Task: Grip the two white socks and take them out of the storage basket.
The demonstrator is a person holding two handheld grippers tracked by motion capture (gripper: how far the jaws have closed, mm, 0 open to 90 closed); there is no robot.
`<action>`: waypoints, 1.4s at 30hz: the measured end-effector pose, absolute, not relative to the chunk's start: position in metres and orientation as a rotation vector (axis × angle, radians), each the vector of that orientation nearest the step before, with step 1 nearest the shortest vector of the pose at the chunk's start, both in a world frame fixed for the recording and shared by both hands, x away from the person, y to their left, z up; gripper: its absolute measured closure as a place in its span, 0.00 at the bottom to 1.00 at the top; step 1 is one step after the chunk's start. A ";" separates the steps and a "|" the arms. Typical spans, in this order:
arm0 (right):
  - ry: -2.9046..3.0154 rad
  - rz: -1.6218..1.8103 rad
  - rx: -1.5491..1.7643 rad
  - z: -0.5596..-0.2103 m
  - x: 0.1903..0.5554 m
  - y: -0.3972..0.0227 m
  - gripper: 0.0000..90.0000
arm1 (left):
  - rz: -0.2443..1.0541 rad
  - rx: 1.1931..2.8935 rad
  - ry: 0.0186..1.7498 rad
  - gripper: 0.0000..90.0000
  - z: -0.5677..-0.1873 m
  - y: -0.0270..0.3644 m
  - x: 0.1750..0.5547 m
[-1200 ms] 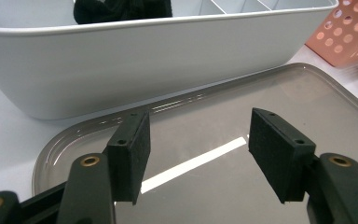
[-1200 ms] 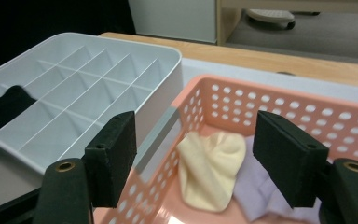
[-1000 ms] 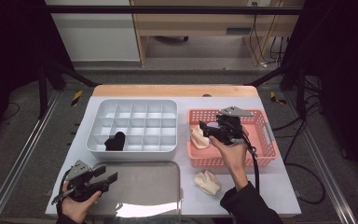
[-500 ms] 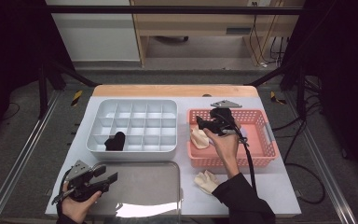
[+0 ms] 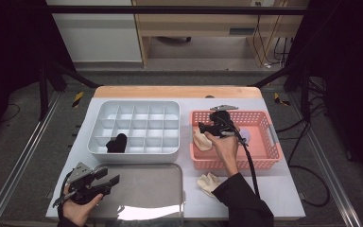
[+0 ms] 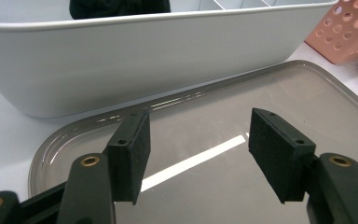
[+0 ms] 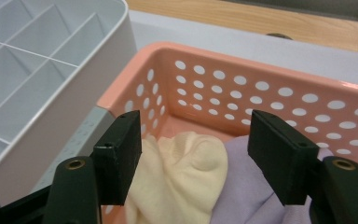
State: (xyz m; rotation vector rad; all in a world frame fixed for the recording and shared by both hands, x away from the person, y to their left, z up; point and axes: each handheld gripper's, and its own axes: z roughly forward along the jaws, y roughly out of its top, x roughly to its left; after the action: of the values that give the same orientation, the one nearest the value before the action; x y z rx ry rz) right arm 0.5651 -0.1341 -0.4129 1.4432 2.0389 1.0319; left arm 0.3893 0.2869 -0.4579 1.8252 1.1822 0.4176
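My right gripper [image 5: 207,126] hovered over the left end of the salmon-pink perforated plastic basket [image 5: 270,142], its fingers [image 7: 121,156] spread apart with nothing between them, and I judged the step in hand to be picking the pale cream bunched sock [image 7: 186,179] out of that basket. To do it well, I reckoned I should come straight down with the fingers kept wide, bracket the highest hump of the cream fabric rather than its thin edge, and stay off the basket's perforated wall, which stood just beside my left finger; closing too near that wall might have snagged the rim or tipped the basket. I also needed to pinch the cream piece alone, because a lilac soft cloth [image 7: 256,196] lay touching it on the side away from the wall, and a careless bite could have dragged both up together. The sock looked soft, rumpled and limp, with rounded folds, lying against the basket's left end wall. My left gripper [image 5: 105,181] rested well to the left of the basket, near the front of the tabletop [image 5: 274,189], its fingers [image 6: 130,156] likewise parted and empty above the grey glossy shallow tray [image 6: 307,98]. The white compartmented plastic organiser box [image 5: 137,153] stood just left of the basket, with a black bundled item [image 5: 117,143] in one of its front compartments. Another cream crumpled piece [image 5: 209,182] lay on the tabletop just in front of the basket.
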 end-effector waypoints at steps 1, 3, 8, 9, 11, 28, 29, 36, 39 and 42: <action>2.040 1.024 1.449 -0.415 0.567 -0.134 0.40 | 0.419 1.827 1.181 0.42 -0.458 0.287 0.389; 2.045 1.012 1.467 -0.419 0.570 -0.134 0.40 | 0.418 1.830 1.181 0.42 -0.458 0.287 0.389; 2.061 0.955 1.498 -0.431 0.578 -0.133 0.41 | 0.416 1.826 1.183 0.42 -0.458 0.287 0.389; 2.062 0.949 1.509 -0.432 0.579 -0.133 0.42 | 0.416 1.826 1.182 0.42 -0.458 0.287 0.389; 2.072 0.939 1.523 -0.434 0.580 -0.134 0.44 | 0.416 1.826 1.180 0.42 -0.458 0.287 0.389; 2.148 0.865 1.571 -0.448 0.585 -0.131 0.60 | 0.418 1.832 1.176 0.42 -0.459 0.286 0.389; 2.145 0.857 1.575 -0.448 0.585 -0.131 0.61 | 0.418 1.831 1.174 0.42 -0.459 0.286 0.389; 2.158 0.827 1.615 -0.449 0.587 -0.132 0.74 | 0.417 1.833 1.173 0.42 -0.459 0.286 0.389; 2.173 0.804 1.620 -0.449 0.586 -0.131 0.82 | 0.417 1.832 1.175 0.42 -0.459 0.286 0.390; 2.181 0.790 1.637 -0.449 0.586 -0.132 0.93 | 0.417 1.832 1.175 0.42 -0.459 0.286 0.389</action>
State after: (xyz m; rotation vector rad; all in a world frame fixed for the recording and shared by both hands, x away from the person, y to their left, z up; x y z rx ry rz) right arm 0.5859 -0.1317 -0.4488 1.6374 2.1811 0.7905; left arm 0.3894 0.2865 -0.4590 1.8322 1.1754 0.4171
